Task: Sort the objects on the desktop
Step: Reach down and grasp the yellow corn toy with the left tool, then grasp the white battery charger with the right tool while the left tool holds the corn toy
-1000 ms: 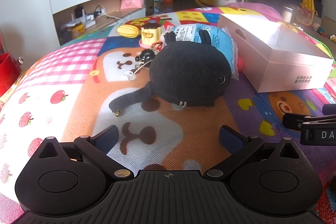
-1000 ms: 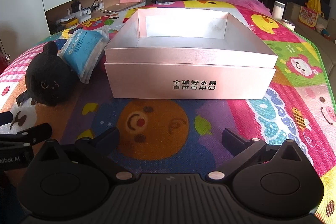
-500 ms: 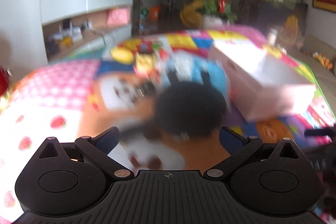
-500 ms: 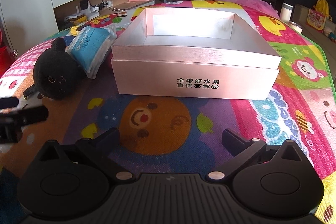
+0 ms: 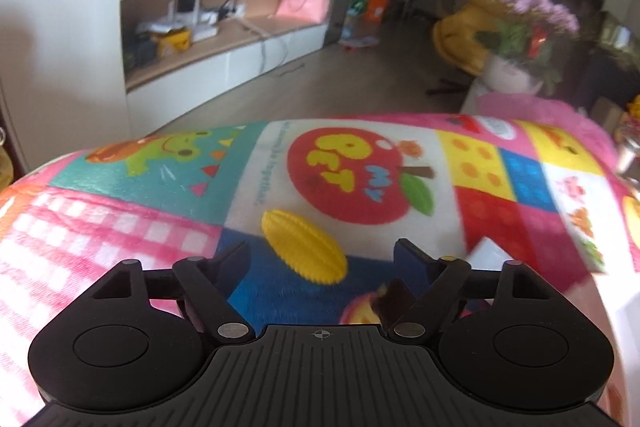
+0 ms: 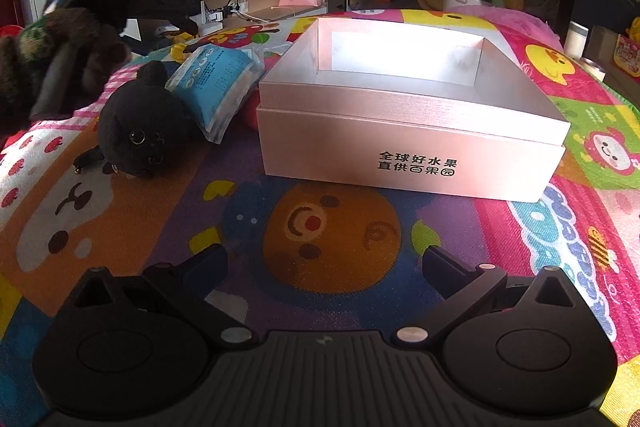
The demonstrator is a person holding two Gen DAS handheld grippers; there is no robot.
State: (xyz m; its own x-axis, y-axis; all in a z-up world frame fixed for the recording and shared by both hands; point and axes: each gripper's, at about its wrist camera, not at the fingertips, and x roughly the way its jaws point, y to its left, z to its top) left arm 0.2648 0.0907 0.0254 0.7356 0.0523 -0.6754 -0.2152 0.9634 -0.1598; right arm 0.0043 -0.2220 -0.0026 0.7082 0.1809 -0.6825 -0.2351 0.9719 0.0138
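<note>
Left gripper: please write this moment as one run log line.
left gripper: closing, nothing gripped | target: yellow ridged toy between fingers | right gripper: open | pink box: empty

Open pink box (image 6: 412,143) beside black plush (image 6: 138,135)

"全球好水果 直供百果园" on pink box (image 6: 412,159); "PET" on blanket's apple (image 5: 352,179).

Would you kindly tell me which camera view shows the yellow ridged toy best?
The left wrist view: the yellow ridged toy lies close ahead on the mat, whole and unobstructed, though slightly blurred. In the right wrist view only a yellow sliver shows, far off behind the black plush cat.
</note>
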